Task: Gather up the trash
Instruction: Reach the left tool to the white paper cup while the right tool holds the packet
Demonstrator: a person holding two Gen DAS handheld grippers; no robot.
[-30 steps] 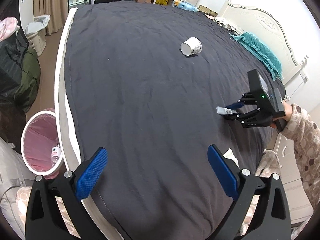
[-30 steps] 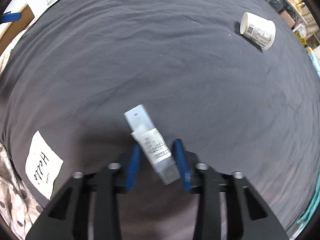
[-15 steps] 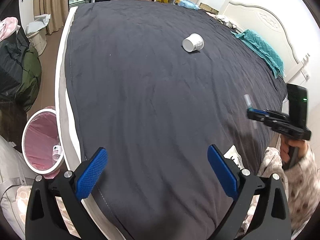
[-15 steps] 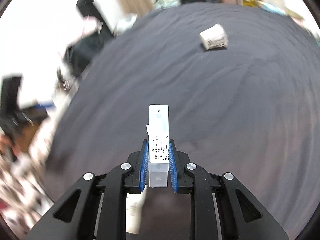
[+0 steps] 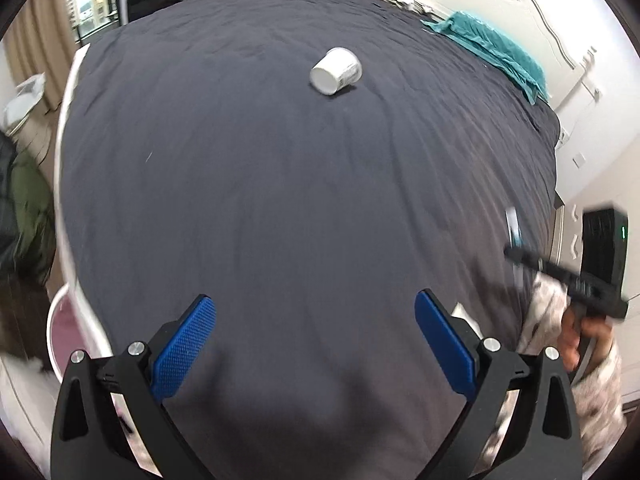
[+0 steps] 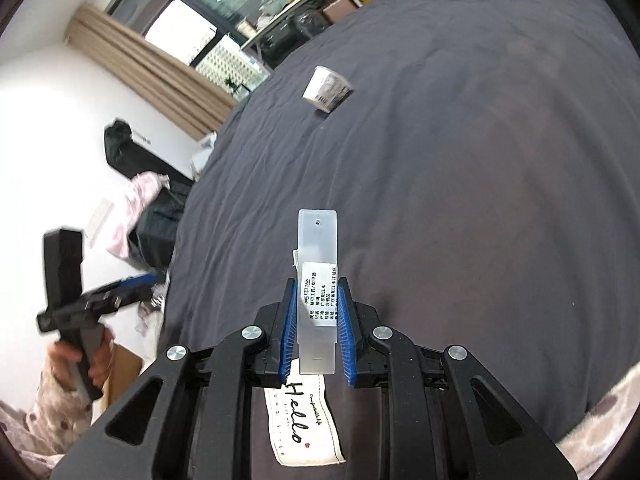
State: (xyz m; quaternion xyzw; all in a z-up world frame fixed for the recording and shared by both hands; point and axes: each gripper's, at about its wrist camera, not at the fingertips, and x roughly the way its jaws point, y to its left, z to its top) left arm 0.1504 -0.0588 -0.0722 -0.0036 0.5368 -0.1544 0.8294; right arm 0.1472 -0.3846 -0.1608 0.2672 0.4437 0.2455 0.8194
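A: What is held at this moment?

B: A flat translucent plastic case with a printed white label is clamped between the blue pads of the right gripper. It is carried clear above the dark grey bedspread, its long end pointing forward past the fingertips.

A: And the left gripper?

B: Its jaws are spread wide and nothing is held between them. It hangs over the near edge of the bed.

A: What is left to collect?

B: A white paper cup with a printed label is seen lying on its side far up the bedspread. A round bin with a pink liner is partly seen beside the bed at the left edge, though that corner is blurred.

A: What could be lost from here?

B: The case is gripped only near its lower end, so it could be pivoted or slipped out by a quick swing. If dropped early, it would be landed on the bedspread or floor rather than in the bin.
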